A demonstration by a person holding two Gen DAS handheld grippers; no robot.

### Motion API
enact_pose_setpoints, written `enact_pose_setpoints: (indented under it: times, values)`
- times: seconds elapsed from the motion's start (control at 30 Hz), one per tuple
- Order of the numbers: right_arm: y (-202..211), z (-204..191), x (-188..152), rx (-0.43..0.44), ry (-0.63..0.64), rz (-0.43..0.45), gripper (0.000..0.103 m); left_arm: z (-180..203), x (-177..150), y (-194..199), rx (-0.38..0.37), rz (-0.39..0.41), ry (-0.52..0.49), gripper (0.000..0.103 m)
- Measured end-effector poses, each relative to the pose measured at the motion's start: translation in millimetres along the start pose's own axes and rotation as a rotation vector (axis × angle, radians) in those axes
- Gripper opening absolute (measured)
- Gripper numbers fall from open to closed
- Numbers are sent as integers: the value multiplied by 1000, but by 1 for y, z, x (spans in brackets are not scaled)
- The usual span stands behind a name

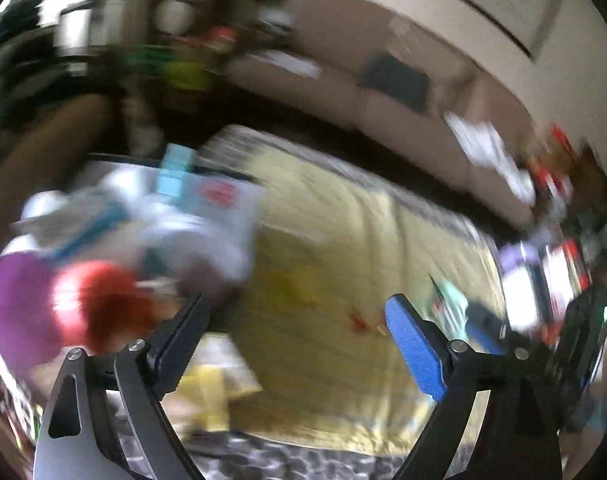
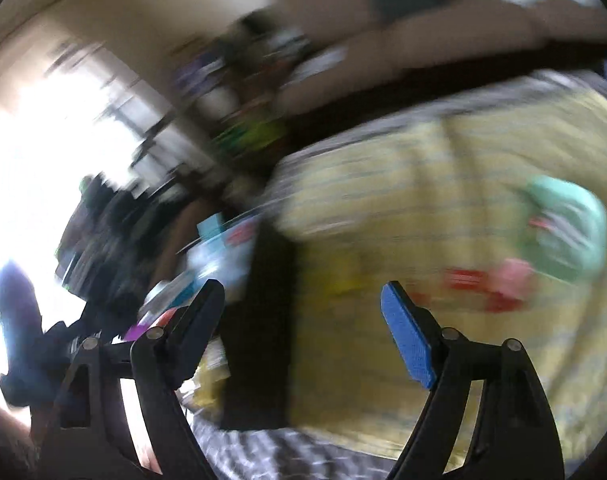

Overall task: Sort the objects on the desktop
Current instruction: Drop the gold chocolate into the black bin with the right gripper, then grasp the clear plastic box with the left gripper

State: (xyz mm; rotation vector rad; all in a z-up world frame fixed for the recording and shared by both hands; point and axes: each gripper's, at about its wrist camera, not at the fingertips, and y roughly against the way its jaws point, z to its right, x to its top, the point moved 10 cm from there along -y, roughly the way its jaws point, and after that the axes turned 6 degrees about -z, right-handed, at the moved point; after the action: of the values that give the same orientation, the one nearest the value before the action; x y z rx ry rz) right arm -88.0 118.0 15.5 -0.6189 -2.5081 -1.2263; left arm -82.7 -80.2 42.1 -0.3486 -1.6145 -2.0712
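Observation:
Both views are badly blurred. My left gripper (image 1: 295, 312) stands open over a yellow striped cloth (image 1: 343, 240), nothing between its fingers. A heap of blurred packets and boxes (image 1: 143, 224) lies at its left, with a red round thing (image 1: 99, 300) and a purple one (image 1: 19, 300) nearer. My right gripper (image 2: 303, 300) is also open and empty above the same yellow cloth (image 2: 423, 208). To its right lie a mint-green item (image 2: 571, 228) and small red and pink pieces (image 2: 487, 280). The other gripper (image 1: 583, 336) shows at the left wrist view's right edge.
A beige sofa (image 1: 403, 92) runs behind the table, with a dark cushion (image 1: 395, 76) and white cloth (image 1: 487, 152) on it. Cluttered shelves (image 1: 191, 52) stand at the back left. A bright window (image 2: 43, 152) fills the right wrist view's left. Boxes (image 1: 543, 280) crowd the table's right end.

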Motion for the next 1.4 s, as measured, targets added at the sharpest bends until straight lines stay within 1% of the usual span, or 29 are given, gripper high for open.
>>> enact_pose_setpoints:
  times: [0.03, 0.07, 0.1, 0.17, 0.23, 0.3, 0.37, 0.4, 0.47, 0.5, 0.57, 0.6, 0.63, 0.67, 0.7, 0.73, 0.83, 0.9, 1.0, 1.07, 1.1, 1.13, 1.17, 1.2, 1.23, 1.27, 1.3, 1.33, 1.4]
  values:
    - [11, 30, 6, -43, -74, 28, 80, 16, -4, -15, -7, -21, -45, 92]
    - [16, 47, 9, -66, -110, 43, 80, 31, -7, -32, -1, -41, -89, 92]
    - [21, 63, 9, -84, -136, 51, 80, 39, -11, -47, 16, -61, -115, 92]
    - [25, 90, 8, -117, -172, 45, 80, 47, -19, -82, 54, -102, -137, 92]
    - [23, 112, 6, -151, -196, 29, 80, 45, -26, -108, 91, -128, -131, 92]
    - [19, 127, 3, -162, -218, 14, 80, 41, -32, -138, 125, -159, -130, 92]
    - [15, 141, 1, -159, -244, -3, 80, 37, -37, -168, 156, -175, -173, 92]
    - [15, 147, -2, -159, -251, -6, 80, 33, -41, -180, 195, -184, -213, 92]
    - [12, 158, -6, -161, -262, -14, 80, 16, -42, -200, 311, -185, -257, 92]
    - [10, 160, -8, -165, -263, -18, 80, 10, -42, -206, 327, -181, -261, 89]
    - [3, 167, -9, -172, -271, -32, 80, 9, -44, -215, 298, -187, -261, 88]
    - [0, 170, -9, -170, -275, -37, 80, 9, -43, -217, 284, -178, -260, 86]
    - [-3, 173, -9, -166, -283, -41, 80, 11, -43, -219, 267, -171, -272, 76]
    - [-5, 176, -9, -166, -288, -43, 80, 13, -44, -220, 253, -179, -284, 56]
    - [-7, 180, -10, -173, -294, -45, 80, 14, -47, -223, 244, -198, -293, 45]
    - [-8, 181, -10, -179, -294, -48, 80, 11, -48, -226, 240, -217, -294, 38]
    - [-13, 186, -12, -203, -291, -58, 80, 12, -48, -224, 199, -226, -277, 36]
    - [-15, 188, -13, -203, -294, -61, 80, 17, -45, -219, 168, -228, -270, 36]
    - [-21, 188, -15, -215, -278, -75, 80, 28, -36, -204, 156, -200, -282, 36]
    - [-30, 185, -18, -244, -245, -92, 80, 37, -29, -188, 146, -177, -293, 36]
    - [-35, 185, -20, -258, -230, -103, 78, 41, -26, -178, 141, -161, -296, 36]
    - [-41, 184, -23, -272, -213, -116, 73, 44, -22, -169, 137, -146, -297, 36]
    - [-46, 185, -23, -278, -206, -118, 71, 48, -19, -158, 132, -130, -299, 36]
    - [-49, 185, -24, -274, -209, -115, 66, 52, -15, -147, 127, -112, -301, 36]
    - [-54, 185, -24, -242, -229, -109, 57, 54, -10, -137, 124, -92, -302, 36]
    - [-61, 186, -26, -188, -267, -101, 54, 56, -5, -126, 124, -69, -304, 36]
    - [-66, 186, -27, -157, -292, -100, 48, 57, -1, -116, 126, -51, -307, 36]
    - [-72, 187, -28, -146, -298, -102, 47, 58, 2, -107, 127, -36, -308, 36]
    - [-84, 186, -30, -181, -270, -110, 47, 57, 8, -86, 130, -5, -302, 36]
